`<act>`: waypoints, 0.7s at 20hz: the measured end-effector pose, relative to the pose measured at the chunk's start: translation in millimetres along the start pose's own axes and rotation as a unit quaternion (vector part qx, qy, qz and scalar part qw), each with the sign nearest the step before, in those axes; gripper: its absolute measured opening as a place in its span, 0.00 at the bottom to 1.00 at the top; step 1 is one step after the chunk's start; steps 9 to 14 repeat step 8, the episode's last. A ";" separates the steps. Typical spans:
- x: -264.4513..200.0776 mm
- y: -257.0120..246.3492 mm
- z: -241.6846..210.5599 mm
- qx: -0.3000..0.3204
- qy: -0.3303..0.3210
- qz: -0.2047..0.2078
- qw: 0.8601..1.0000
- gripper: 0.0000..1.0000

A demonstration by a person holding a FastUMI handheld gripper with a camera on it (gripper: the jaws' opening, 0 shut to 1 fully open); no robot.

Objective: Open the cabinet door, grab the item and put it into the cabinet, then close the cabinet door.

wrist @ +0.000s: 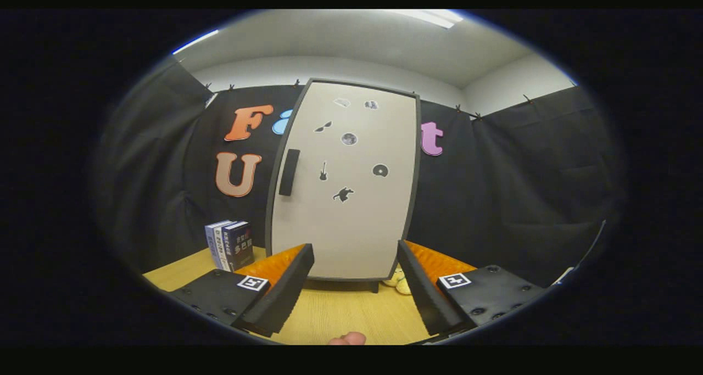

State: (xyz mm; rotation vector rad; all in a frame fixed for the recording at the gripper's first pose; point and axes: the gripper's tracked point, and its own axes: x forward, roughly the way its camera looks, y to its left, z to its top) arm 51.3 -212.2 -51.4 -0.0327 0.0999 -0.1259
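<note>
Cabinet: tall pale-fronted cabinet with a dark frame (351,221) stands on the light wooden table (340,314), beyond the fingers, door closed.
Handle: black upright bar (289,172) near the door's left edge.
Item: yellowish rounded objects (399,280) beside the cabinet's base, just behind the right finger.
Gripper (356,287): jaws wide apart, holding and touching nothing.
Books: dark upright books (230,244) left of the cabinet.

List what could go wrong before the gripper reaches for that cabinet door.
The gripper is open and well short of the closed cabinet door; its handle sits off toward the books, so a straight approach would likely miss it. The yellow balls by the cabinet's base could get knocked.
</note>
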 end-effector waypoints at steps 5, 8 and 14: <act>-2.6 0.7 -0.9 0.002 -0.002 0.001 1.000 0.97; -5.0 2.8 2.1 0.002 -0.004 0.004 1.000 0.97; -5.0 2.8 2.1 0.002 -0.004 0.004 1.000 0.97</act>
